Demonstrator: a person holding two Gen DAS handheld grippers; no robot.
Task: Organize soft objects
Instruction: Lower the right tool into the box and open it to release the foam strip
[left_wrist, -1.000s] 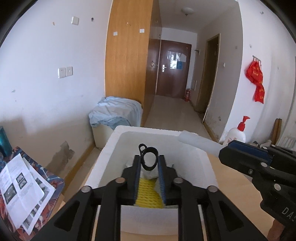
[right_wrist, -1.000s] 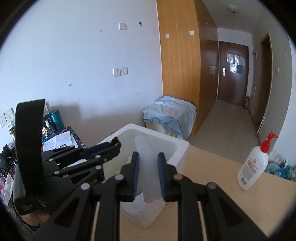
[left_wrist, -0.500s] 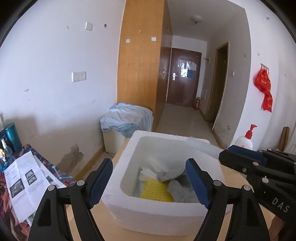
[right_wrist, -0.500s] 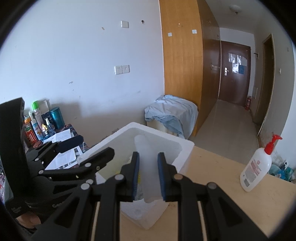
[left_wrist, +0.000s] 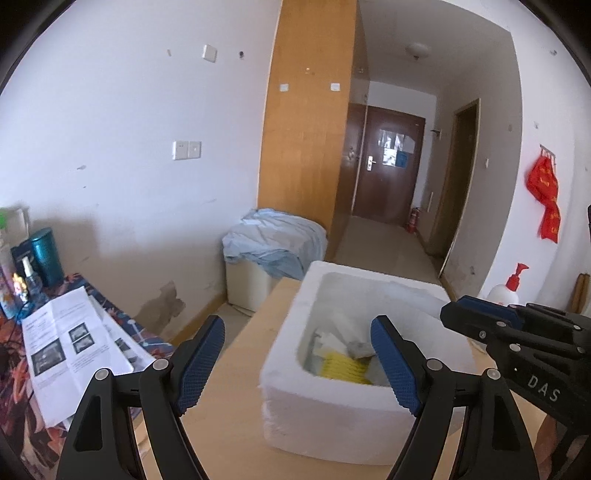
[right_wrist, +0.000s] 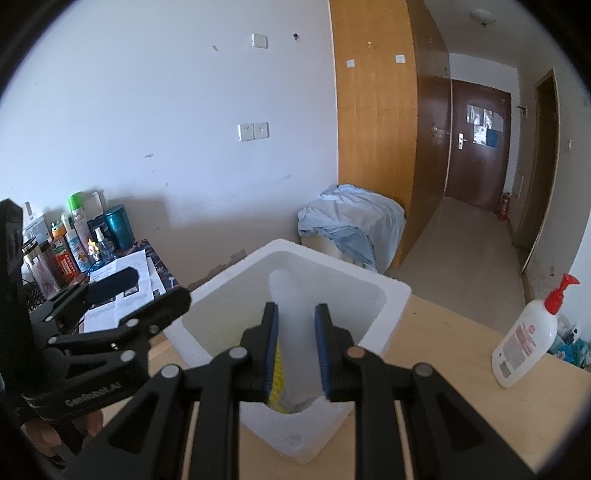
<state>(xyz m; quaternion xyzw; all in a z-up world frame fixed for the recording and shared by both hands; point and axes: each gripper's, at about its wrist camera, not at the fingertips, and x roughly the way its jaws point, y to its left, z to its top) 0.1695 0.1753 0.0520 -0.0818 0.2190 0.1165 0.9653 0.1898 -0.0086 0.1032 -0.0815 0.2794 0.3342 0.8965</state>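
A white foam box (left_wrist: 332, 417) is sitting on a pale wooden table (left_wrist: 236, 424), its thick walls looking rough and slightly crumbly, with rounded corners and an open top. Inside, at the near end, a yellow ribbed soft piece (left_wrist: 345, 367) is lying flat, with whitish crumpled material (left_wrist: 332, 338) and a small grey scrap (left_wrist: 356, 347) lying just beyond it. What these pale pieces are made of is too unclear to tell.

The left gripper (left_wrist: 297, 363) is hanging near the box's near left corner with its blue-padded fingers (left_wrist: 201, 360) spread wide; its jaws have just been opening, and nothing is sitting between them. The right pad is overlapping the box opening in the left wrist view, though whether it is touching the foam cannot be told.

The right gripper (right_wrist: 295, 347) is pinching a translucent white foam strip (right_wrist: 291, 314) between its blue pads. The strip is looking frosted and smooth, with a rounded far end, and it is standing out past the fingertips over the box interior. In the left wrist view the right gripper (left_wrist: 476, 312) is reaching in from the right side above the box's far right rim.

A white pump bottle (right_wrist: 526, 332) with a red top is standing on the table, well apart to the right of the box. To the left, printed papers (left_wrist: 70, 343) are lying on a patterned cloth beside a teal canister (left_wrist: 44, 256). A pale blue cloth (left_wrist: 277, 242) is lying heaped over a low cabinet on the far side of the table.
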